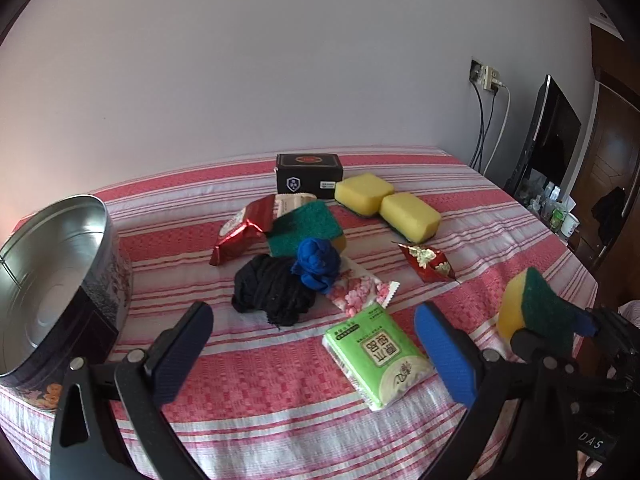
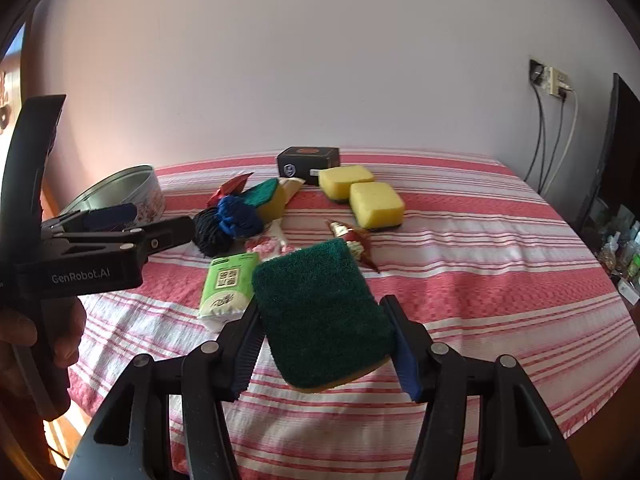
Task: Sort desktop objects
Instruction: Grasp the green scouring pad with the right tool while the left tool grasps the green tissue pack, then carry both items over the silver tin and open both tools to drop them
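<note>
Just right of the green tissue pack [image 2: 228,284] on the striped worktop [image 2: 480,280], the right gripper [image 2: 326,344] clamps a green-topped sponge [image 2: 320,312] lifted clear, while the left gripper [image 1: 316,356] gapes wide, holding nothing.

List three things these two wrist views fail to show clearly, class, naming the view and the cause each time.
1. Left wrist view: the metal tin is cut off by the left edge; its outer print is unreadable.
2. Right wrist view: the yellow underside of the held sponge is almost hidden by its green scouring face.
3. Both views: the small items beside the monitor are too small and blurred to identify.
</note>
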### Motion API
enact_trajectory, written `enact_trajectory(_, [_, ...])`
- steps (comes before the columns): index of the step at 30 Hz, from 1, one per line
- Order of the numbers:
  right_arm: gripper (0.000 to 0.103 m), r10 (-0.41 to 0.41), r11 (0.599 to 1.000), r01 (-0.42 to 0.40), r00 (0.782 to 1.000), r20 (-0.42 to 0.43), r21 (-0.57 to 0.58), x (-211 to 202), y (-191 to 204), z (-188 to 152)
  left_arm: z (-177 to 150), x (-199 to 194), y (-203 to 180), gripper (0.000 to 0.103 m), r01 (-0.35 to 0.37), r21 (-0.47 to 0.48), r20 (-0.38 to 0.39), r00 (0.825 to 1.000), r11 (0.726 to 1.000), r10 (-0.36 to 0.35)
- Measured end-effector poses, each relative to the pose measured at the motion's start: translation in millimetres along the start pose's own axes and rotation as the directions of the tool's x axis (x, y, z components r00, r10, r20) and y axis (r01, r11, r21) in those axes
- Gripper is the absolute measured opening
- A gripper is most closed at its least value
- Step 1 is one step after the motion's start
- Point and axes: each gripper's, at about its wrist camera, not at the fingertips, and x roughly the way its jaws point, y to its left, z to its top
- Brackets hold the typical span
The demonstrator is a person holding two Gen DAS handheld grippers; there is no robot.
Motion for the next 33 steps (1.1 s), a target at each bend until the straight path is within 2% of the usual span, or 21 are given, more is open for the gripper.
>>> enact_trajectory(2, [0.060,-0.032,0.999,0.032,0.999,0.018,0.021,-4,-9,-1,-2,12,-11,0.099,-0.017,0.004,-0.029,0.999,1.000,0.017])
enact_trajectory(4, [0.060,-0.053,0.998,0.052,0.998,0.025,0.046,-7,-19,-3,-4,23,-19,0.085,-0.031,0.006,-0.067,0.997,1.000,0.031])
enact_trajectory(5, [0.060,-0.055,0.997,0.053,0.998,0.024,0.061,-7,-24,-4,-5,30,-22,0.082,-0.023,0.005,-0.089,0.996,1.000,0.024])
enact_trajectory(11, [0.060,-0.044,0.991,0.041,0.999,0.016,0.128,-5,-42,-12,-13,56,-30,0.081,-0.072,-0.011,-0.173,0.983,0.997,0.069])
enact_trajectory(13, [0.060,-0.038,0.990,0.036,0.999,0.014,0.134,-6,-45,-14,-17,62,-30,0.077,-0.069,-0.022,-0.197,0.978,0.997,0.063])
enact_trajectory(17, [0.060,-0.036,0.989,0.034,0.999,0.008,0.145,-3,-50,-17,-21,61,-30,0.074,-0.055,-0.024,-0.187,0.981,0.998,0.050])
enact_trajectory(19, [0.060,-0.027,0.987,0.026,1.000,0.000,0.158,-1,-52,-17,-22,57,-28,0.067,-0.042,-0.020,-0.179,0.983,0.999,0.037])
enact_trajectory(24, [0.060,-0.006,0.982,0.009,1.000,-0.017,0.191,4,-52,-16,-24,53,-17,0.059,0.010,-0.039,-0.166,0.986,0.999,-0.016])
enact_trajectory(30, [0.060,-0.006,0.983,0.007,1.000,-0.006,0.183,3,-42,-14,-27,43,12,0.055,0.032,-0.112,-0.137,0.989,0.993,-0.048])
enact_trajectory(33, [0.060,0.000,0.985,0.001,1.000,-0.005,0.172,5,-34,-11,-26,39,23,0.055,0.014,-0.124,-0.122,0.992,0.992,-0.029])
